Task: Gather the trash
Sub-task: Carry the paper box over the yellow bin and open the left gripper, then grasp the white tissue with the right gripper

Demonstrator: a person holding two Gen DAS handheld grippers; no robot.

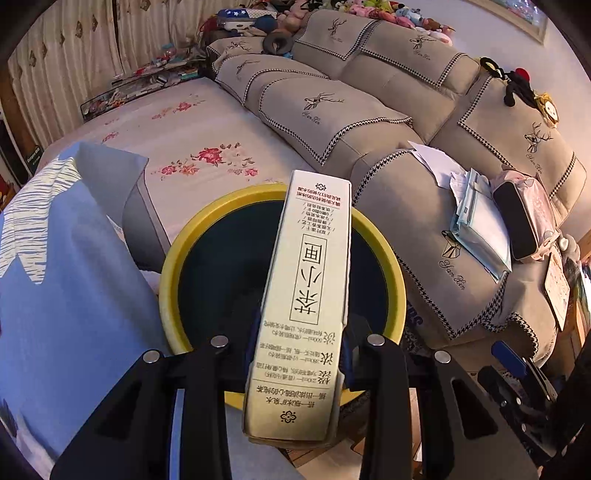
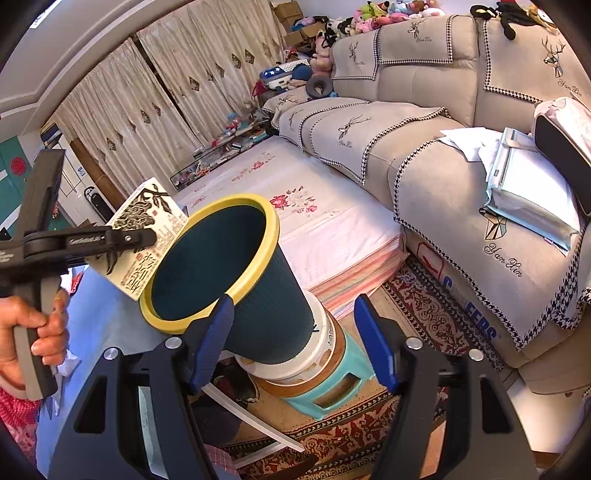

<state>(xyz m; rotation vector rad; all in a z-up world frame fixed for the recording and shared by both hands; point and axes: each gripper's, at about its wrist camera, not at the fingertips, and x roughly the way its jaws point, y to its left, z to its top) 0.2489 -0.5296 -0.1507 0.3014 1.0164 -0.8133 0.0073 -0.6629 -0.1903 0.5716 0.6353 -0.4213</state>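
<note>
Black hand-held gripper [image 2: 295, 339] frame, blue finger pads [image 2: 212, 339], silver screws.

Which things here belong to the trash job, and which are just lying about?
Job: tea box in left gripper; yellow-rimmed bin; right gripper, empty.
Lying about: sofa papers, pink pouch, plush toys.

A grey sofa [image 1: 388, 122] with deer-print covers runs ahead and right of the jaws — papers [image 1: 476, 218] and a pink pouch [image 1: 524, 218] lie on its seat. A floral-sheeted mattress [image 1: 192, 136] spreads ahead-left. Beige curtains [image 2: 147, 110] hang far beyond — plush toys [image 2: 388, 13] crowd the sofa's top. A patterned rug [image 2: 424, 310] lies below, under a teal stool [image 2: 332, 387].
</note>
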